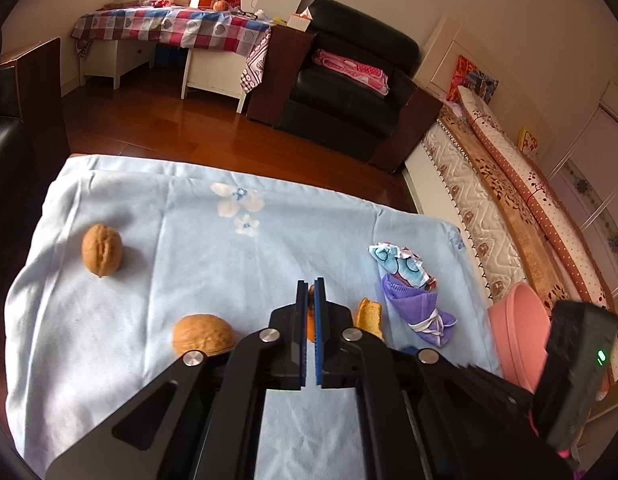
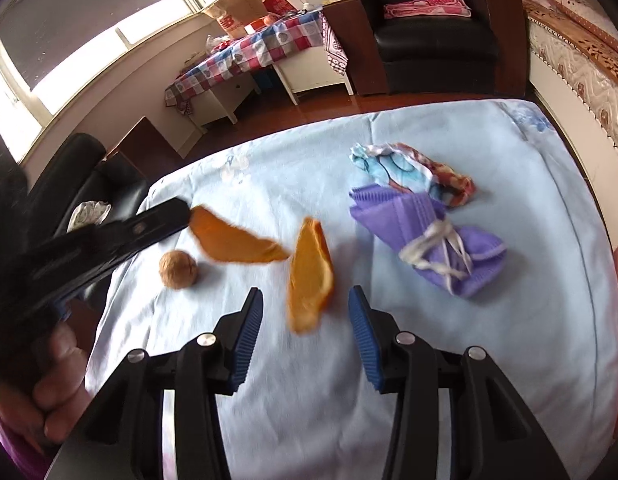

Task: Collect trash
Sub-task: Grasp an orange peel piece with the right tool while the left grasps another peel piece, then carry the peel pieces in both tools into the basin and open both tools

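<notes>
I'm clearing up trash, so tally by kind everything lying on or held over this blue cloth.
Walnuts: 2
Orange peel pieces: 2, one held in the left gripper
Purple mask: 1
Crumpled wrapper: 1
Total: 6

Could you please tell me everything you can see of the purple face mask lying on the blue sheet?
The purple face mask is a pleated, soft, non-woven-looking piece folded into a bundle, with its white ear loops wound and knotted around the middle. It lies flat on the light blue sheet, to the right of the orange peel and apart from it. Its far end touches a crumpled printed wrapper. Neither gripper touches it; the right gripper stands open around the peel instead.
</notes>
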Motion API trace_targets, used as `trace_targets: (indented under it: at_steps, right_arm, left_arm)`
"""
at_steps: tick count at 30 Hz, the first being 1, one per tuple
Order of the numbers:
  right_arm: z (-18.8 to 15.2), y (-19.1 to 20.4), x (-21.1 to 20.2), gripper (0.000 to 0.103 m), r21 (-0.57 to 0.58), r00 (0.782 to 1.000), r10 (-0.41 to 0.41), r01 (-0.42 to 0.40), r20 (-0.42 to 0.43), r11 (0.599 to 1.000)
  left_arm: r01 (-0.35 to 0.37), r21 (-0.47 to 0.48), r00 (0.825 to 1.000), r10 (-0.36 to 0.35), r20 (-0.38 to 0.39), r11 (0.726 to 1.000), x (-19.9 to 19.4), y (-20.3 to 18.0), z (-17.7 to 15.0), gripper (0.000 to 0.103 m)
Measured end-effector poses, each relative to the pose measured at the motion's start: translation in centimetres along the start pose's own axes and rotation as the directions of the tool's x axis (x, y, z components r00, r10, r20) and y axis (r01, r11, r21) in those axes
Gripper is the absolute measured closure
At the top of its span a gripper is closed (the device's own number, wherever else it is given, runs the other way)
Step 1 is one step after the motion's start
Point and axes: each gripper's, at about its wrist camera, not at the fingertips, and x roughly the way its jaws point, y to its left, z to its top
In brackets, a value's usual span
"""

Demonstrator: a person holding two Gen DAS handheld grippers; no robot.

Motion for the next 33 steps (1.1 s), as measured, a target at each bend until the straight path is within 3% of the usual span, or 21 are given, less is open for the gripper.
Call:
trace_targets:
  at_steps: [5,6,11,17,25,33]
  right_arm:
    - [0.8,0.5,1.8,0.086,-0.012,0.998,-0.053,0.053,-0.025,0.999]
    - [0.7,0.6,1.8,0.096,-0.017,0.998,-0.057,0.056,-0.018,0.998]
    - [-0.2,0.9,0.9,0.098,-0.049,0.998,-0.054,0.054,-0.008,0.997]
    - [-0.9,0.2,-3.7,0.099,-0.053,0.996,-0.053,0.057,0.068,0.997]
    - [-1.9,-4.5,-10.4,0.098,0.044,0.979,-0.143,0.138,0.148,0.989]
    - [-3.4,-11.1,-15.8,0.098,0.174,0.948,-0.249,0.216,0.200,0.961]
  left_arm:
    - [0.005,-0.009,1.000,-0.005,0.001,1.000,-0.8,0.8,-0.3,0.101]
    - [0.009,-0.012,1.000,-0.009,0.000,1.000,-1.0,0.9,-0.3,0.101]
    - [0.017,0.002,1.000,-0.017,0.010,1.000,-2.1,0.8,-0.4,0.101]
    - [0.061,0.022,0.998,-0.061,0.028,0.998,-3.9,-1.3,0.0,0.101]
    - [0.149,0.127,0.989,-0.151,0.008,0.981,-4.0,-8.4,-0.7,0.101]
    - [0.241,0.235,0.971,-0.235,-0.050,0.942,-2.6,-16.9,-2.2,0.101]
